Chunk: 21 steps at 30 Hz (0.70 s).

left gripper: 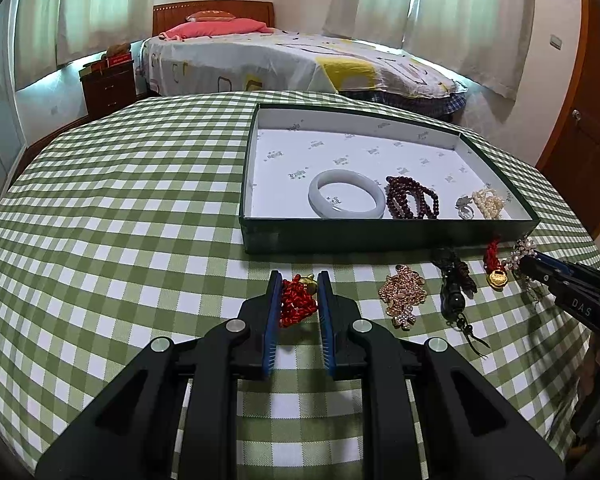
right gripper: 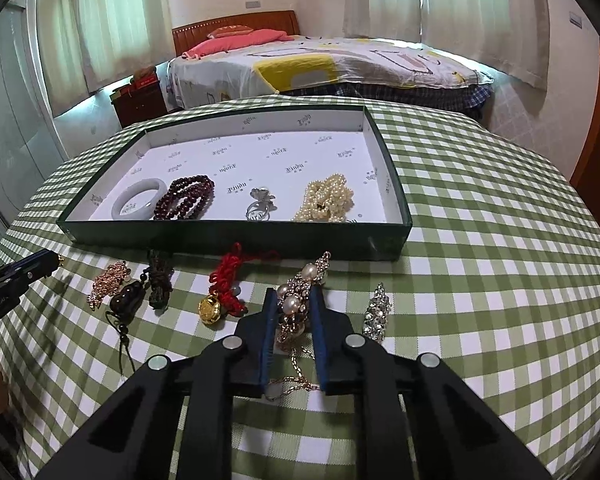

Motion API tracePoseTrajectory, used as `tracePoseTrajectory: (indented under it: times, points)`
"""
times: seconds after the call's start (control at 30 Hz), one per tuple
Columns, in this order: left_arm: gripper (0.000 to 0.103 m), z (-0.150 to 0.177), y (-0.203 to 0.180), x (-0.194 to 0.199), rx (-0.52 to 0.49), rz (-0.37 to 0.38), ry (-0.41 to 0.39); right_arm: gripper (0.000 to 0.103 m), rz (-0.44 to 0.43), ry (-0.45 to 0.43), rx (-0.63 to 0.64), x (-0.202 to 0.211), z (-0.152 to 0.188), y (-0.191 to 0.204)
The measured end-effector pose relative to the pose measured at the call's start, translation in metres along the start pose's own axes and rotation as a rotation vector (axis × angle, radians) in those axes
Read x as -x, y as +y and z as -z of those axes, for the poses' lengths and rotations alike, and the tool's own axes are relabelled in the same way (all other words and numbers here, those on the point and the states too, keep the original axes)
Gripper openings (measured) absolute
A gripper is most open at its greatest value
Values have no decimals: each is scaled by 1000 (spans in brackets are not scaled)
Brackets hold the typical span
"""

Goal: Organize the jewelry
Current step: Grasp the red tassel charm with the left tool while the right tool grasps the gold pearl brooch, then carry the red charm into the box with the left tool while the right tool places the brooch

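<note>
"DAS" marks right gripper (right gripper: 293,312) pinching pearl brooch (right gripper: 294,304); left gripper (left gripper: 299,300) brackets red cord (left gripper: 296,302).

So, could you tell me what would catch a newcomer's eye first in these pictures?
Probably the dark green box on the checked tablecloth, holding a pale bangle, dark red beads, a silver ring and a heap of pearls. In front of it lies a row of loose jewelry. The left gripper straddles a red cord bracelet and the right gripper straddles a pearl necklace.
</note>
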<state>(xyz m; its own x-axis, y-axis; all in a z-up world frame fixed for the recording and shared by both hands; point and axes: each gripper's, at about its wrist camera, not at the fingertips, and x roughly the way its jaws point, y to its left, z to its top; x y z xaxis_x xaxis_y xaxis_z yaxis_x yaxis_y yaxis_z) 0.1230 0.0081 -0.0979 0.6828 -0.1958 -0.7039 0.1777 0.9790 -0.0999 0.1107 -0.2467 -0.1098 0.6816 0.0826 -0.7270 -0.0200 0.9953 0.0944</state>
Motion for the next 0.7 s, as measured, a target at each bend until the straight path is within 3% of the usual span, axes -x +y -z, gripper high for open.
tracePoseTrajectory:
  times: [0.37, 0.7]
  points:
    - [18, -4, -4, 18, -6, 7, -36, 17, -13, -44, -22, 20, -4, -2]
    - [18, -17, -8, 44, 4, 33, -82, 17, -31, -143, -16, 60, -20, 3]
